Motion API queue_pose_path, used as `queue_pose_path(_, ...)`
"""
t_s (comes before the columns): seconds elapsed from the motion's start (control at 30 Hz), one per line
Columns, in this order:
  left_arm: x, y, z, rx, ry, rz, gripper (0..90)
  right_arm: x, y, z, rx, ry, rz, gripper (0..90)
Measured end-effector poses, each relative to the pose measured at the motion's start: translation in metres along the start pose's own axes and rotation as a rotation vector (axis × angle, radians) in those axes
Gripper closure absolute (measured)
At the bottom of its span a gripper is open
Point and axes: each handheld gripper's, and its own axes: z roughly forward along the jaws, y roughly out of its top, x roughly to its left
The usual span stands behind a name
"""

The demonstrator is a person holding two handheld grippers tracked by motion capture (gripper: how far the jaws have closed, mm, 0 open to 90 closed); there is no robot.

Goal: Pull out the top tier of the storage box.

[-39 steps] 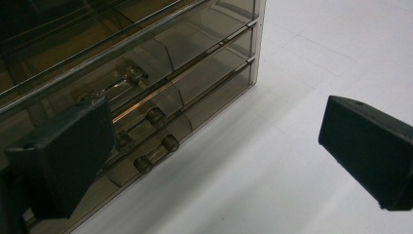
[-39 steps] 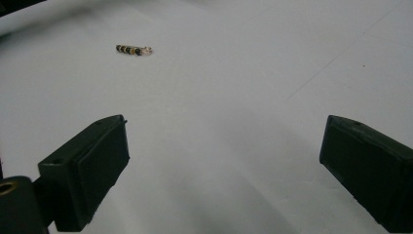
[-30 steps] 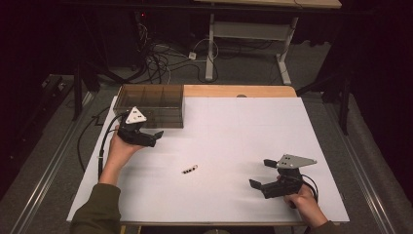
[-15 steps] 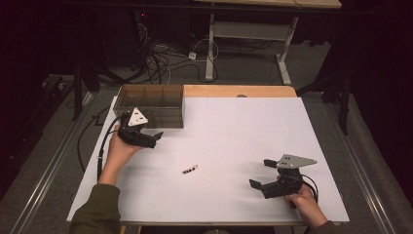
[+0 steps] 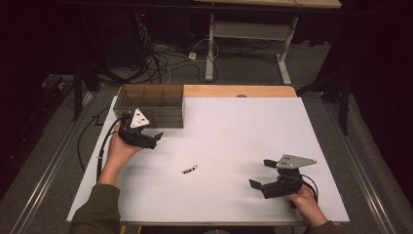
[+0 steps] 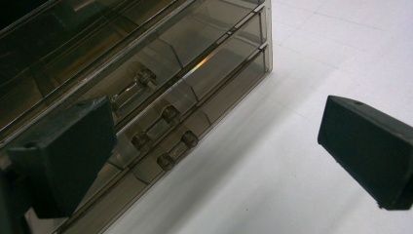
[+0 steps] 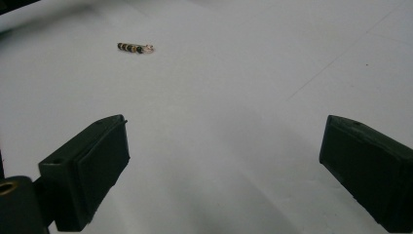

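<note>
High view, white table (image 5: 253, 126), dark room, floor cables (image 5: 160, 58), left gripper (image 5: 152, 139) and right gripper (image 5: 260, 173) wide open, empty

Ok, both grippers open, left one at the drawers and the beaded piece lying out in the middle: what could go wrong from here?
1. The drawer handles are small, clear and stacked close, so the left gripper might catch the wrong one.
2. The beaded piece is tiny and flat on the sheet; the right gripper, with wide jaws, could push it away instead of pinching it.
</note>
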Motion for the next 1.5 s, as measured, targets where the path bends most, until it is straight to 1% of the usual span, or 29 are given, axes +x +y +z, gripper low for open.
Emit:
queue_pose_path(0.3,-0.004,0.001,0.001,0.021,0.024,0.046,0.5,0.0,0.0,0.0,0.001,0.001,-0.002,4.8)
queue_pose_path(0.67,-0.006,0.001,0.001,0.025,0.046,0.08,0.7,0.0,0.0,0.0,0.001,0.001,-0.004,5.3)
queue_pose_path(0.7,-0.007,0.002,0.001,0.03,0.051,0.088,0.8,0.001,0.0,0.0,0.001,0.001,-0.004,5.3)
queue_pose_path(0.9,-0.008,0.001,0.001,0.032,0.066,0.103,1.1,0.0,0.0,0.0,0.001,0.0,-0.003,5.4)
queue_pose_path(0.93,-0.009,0.002,0.001,0.032,0.075,0.112,1.1,0.0,0.0,0.0,0.0,0.002,-0.006,5.4)
queue_pose_path(1.03,-0.009,0.002,0.001,0.033,0.079,0.118,1.0,0.0,0.0,0.0,0.0,0.002,-0.007,5.4)
queue_pose_path(1.17,-0.01,0.002,0.001,0.047,0.095,0.146,1.1,0.0,0.0,0.0,0.001,0.001,-0.005,5.4)
queue_pose_path(1.5,-0.011,0.003,0.0,0.049,0.111,0.172,1.1,0.0,0.0,0.0,0.0,0.002,-0.007,5.5)
